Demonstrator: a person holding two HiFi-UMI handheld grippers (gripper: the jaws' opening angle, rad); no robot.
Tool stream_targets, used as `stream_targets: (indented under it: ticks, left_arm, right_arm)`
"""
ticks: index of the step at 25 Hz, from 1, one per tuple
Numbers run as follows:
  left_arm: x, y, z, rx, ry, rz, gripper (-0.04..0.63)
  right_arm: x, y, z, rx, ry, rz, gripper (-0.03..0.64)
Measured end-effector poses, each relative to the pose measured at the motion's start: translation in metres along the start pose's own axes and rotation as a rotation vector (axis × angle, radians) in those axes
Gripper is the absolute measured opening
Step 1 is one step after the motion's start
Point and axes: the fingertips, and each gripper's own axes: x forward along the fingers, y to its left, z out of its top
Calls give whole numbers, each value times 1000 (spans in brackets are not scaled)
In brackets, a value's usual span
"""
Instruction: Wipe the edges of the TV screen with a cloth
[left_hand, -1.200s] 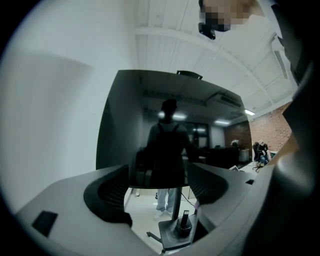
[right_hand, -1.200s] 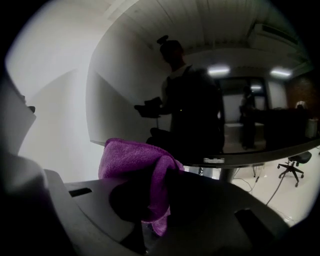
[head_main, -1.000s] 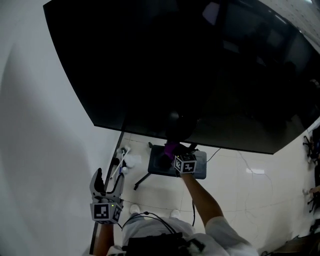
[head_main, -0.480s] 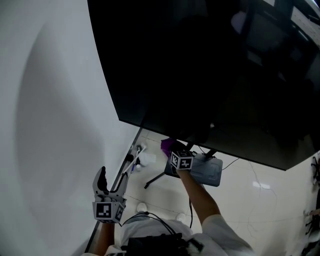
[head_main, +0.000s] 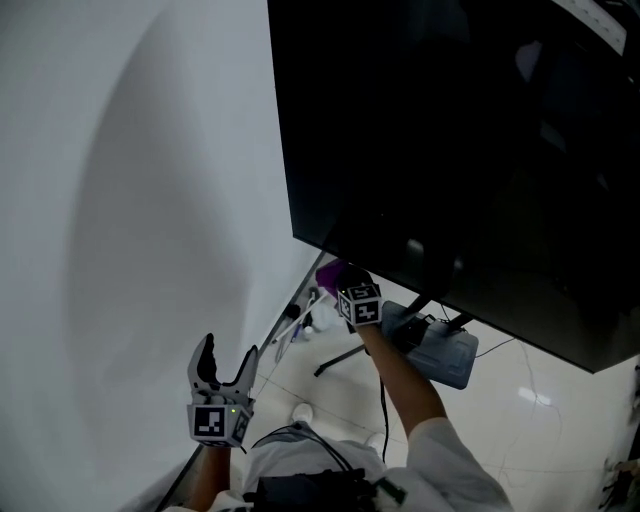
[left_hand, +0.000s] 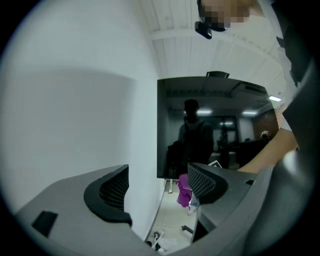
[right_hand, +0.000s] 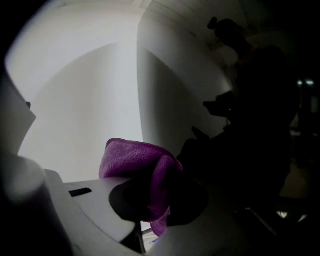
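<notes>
Right claw (head_main: 341, 283) is clamped on the purple cloth (head_main: 332, 272); the right gripper view shows the fabric bunched between both jaws, with a fold sticking out past the tips. Over the last second the cloth has run left along the bottom edge of the TV (head_main: 450, 150): it was under the middle of that edge and now sits just right of the lower-left corner, centre of the frame, touching or nearly touching the bezel (contact is too dark to confirm). The head camera has swung with it, so the wall (head_main: 130, 200) now fills the left half of the frame. Left claw (head_main: 225, 365) is at lower left, jaws apart, nothing between them, well clear of the TV, idle. My read: the bottom-edge pass is about done and the corner is next, then likely a turn up the left edge. Risk: the loose fold dragging instead of wiping through the corner turn.
</notes>
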Motion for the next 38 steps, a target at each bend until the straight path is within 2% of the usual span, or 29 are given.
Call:
stream_targets:
  ticks: [4, 7, 13, 18, 21, 23, 24, 27, 29, 35, 38]
  left_arm:
    - [-4, 23, 0, -31, -4, 45, 362]
    - [-6, 27, -7, -45, -10, 63, 362]
    - [-9, 51, -23, -86, -26, 104, 362]
    - [-27, 72, -29, -113, -25, 167, 362]
    - [-34, 83, -35, -128, -20, 198, 362]
    - [-36, 93, -39, -143, -22, 215, 362]
    - [-36, 96, -41, -148, -24, 220, 362]
    - [-31, 97, -41, -162, -36, 224, 362]
    - [-25, 95, -38, -167, -52, 216, 362]
    - [-15, 89, -32, -188, -89, 194, 362]
    - [-10, 87, -33, -214, -105, 181, 362]
  right_arm:
    - [31, 59, 53, -322, 27, 92, 54]
    - [52, 92, 68, -564, 66, 153, 54]
    - [108, 117, 49, -930, 192, 152, 54]
    - [129, 127, 12, -1451, 330, 191, 54]
    - [144, 109, 7, -1713, 415, 149, 54]
    - [155, 105, 17, -1849, 459, 115, 54]
    - [159, 103, 24, -1887, 478, 98, 55]
    - [159, 99, 44, -1902, 573, 76, 54]
    - [155, 93, 55, -1947, 632, 62, 54]
    - [140, 90, 109, -2095, 671, -36, 55]
    - [139, 89, 147, -2061, 675, -100, 55]
